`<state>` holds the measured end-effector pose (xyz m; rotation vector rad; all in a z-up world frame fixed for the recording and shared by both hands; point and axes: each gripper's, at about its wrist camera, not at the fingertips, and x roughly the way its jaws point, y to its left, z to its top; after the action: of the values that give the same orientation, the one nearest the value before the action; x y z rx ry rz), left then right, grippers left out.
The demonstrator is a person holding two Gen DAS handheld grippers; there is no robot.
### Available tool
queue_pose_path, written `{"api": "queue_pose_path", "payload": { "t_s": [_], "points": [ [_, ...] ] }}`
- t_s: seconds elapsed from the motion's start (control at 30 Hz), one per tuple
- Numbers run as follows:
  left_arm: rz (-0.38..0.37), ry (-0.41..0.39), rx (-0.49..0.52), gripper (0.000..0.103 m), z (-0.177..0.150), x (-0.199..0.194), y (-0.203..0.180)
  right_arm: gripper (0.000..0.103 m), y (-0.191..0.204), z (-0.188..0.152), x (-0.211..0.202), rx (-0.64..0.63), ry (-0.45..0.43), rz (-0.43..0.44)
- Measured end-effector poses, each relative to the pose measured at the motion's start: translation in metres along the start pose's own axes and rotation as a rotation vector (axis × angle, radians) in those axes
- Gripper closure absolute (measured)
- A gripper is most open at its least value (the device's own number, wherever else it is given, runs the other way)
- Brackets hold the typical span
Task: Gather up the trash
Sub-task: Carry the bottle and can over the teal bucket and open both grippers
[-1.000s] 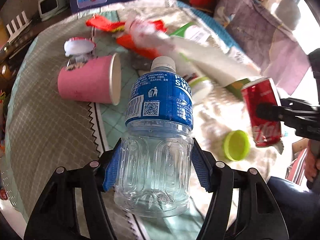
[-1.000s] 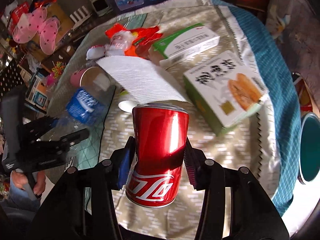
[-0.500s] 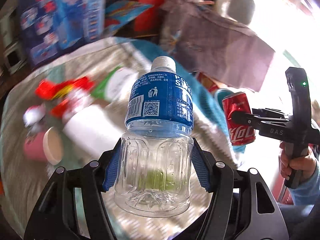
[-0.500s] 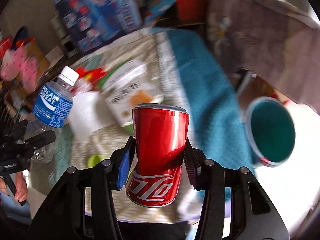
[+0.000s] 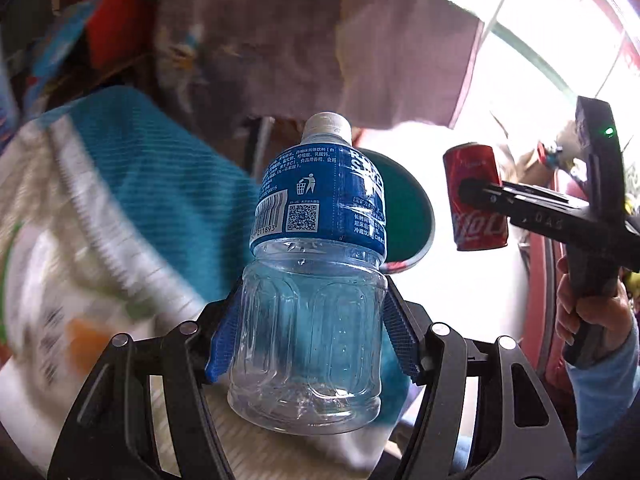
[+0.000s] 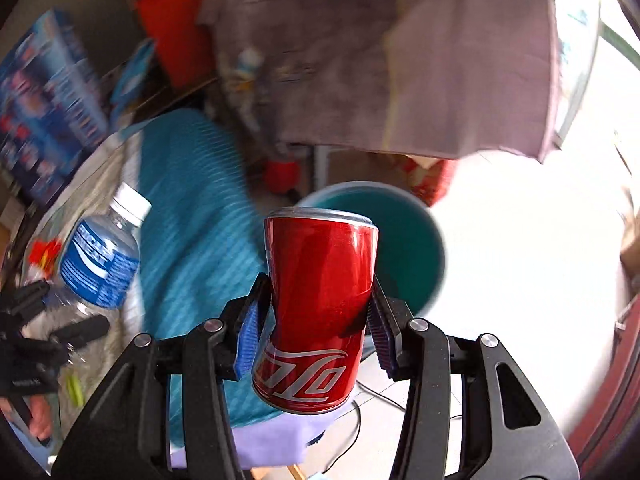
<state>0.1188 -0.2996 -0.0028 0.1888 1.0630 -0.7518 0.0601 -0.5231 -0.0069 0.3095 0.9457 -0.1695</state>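
1. The bottle [image 5: 316,276] and the red can [image 6: 316,308] have both travelled off the cluttered tabletop. A second ago the cup, boxes and wrappers filled the background behind them; now the teal bin [image 6: 416,248] sits right behind each of them in its own view.
2. I judge the pick-up is finished and both pieces are in transit to the bin, with only the drop left to do.
3. In my left wrist view the bottle stands upright at centre frame, cap up, its clear lower body pinched between the blue pads. My left gripper [image 5: 314,340] is spread fairly wide and clamped on it, the same grip as before.
4. In my right wrist view the can fills the centre, slightly dented where the pads press its waist. My right gripper [image 6: 316,332] is closed to a medium width around it, also unchanged.
5. The bin's mouth shows just behind and right of the can, and peeks out at the right edge of the bottle's label.
6. The blue cloth [image 6: 192,240] over the table's edge lies to the left in both views, blurred by the swing.
7. Bright floor glare washes out the right side, so I cannot tell how high above the bin I am.
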Motion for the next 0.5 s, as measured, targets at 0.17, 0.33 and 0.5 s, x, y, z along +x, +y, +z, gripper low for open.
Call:
{"api": "queue_pose_path", "payload": {
  "t_s": [0.17,0.33,0.5],
  "points": [
    [-0.032,0.071,0.039,0.038,0.034,0.064,-0.025,0.058,-0.038,0.016,0.03,0.048,0.033,-0.031],
    [-0.065,0.152,0.04,0.038,0.056,0.122,-0.034,0.058,-0.062,0.02,0.058,0.084,0.081,-0.041],
    [-0.045,0.189,0.042,0.036,0.065,0.15,-0.041,0.058,-0.074,0.019,0.079,0.096,0.129,-0.051]
  ]
}}
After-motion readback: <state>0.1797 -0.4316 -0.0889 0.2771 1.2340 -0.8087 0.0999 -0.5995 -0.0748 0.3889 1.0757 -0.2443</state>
